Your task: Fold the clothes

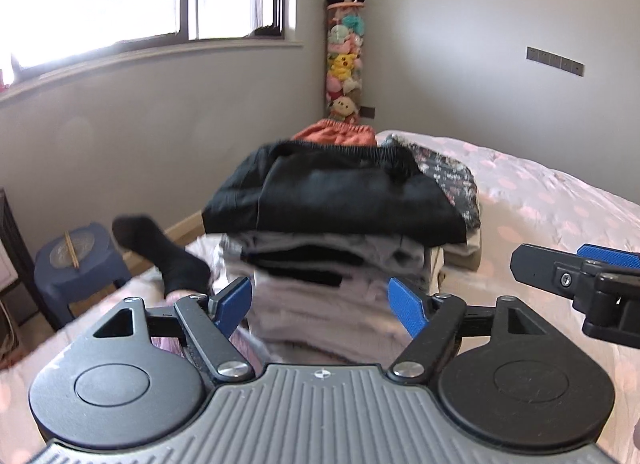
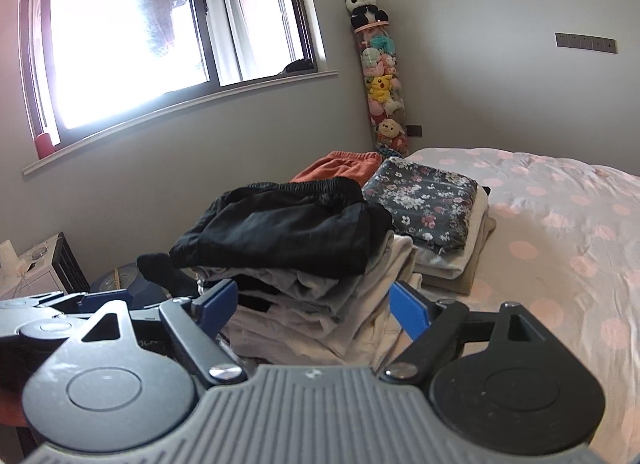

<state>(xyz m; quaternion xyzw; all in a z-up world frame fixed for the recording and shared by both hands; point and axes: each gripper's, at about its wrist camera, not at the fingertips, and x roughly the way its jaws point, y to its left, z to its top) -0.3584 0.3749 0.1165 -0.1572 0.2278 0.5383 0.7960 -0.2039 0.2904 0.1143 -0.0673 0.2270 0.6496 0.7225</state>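
Left wrist view, from left to right: a blue stool (image 1: 76,264) stands on the floor beside the bed (image 1: 540,199); a black sock (image 1: 160,252) lies at the bed's edge, just left of the stack of folded clothes (image 1: 332,264). The left gripper (image 1: 320,304) points at the lower part of the stack, jaws apart, blue pads clear of the fabric. Black shorts (image 1: 332,199) lie on top of the stack. An orange garment (image 1: 340,133) lies behind it, and a floral folded garment (image 1: 452,175) sits to its right on a second, lower pile. The right gripper (image 1: 576,264) enters at the right edge. Right wrist view: the right gripper's jaws stand apart, nothing between the pads, facing the same stack. A panda plush (image 2: 362,5) tops a tube of plush toys (image 2: 384,95) in the corner.
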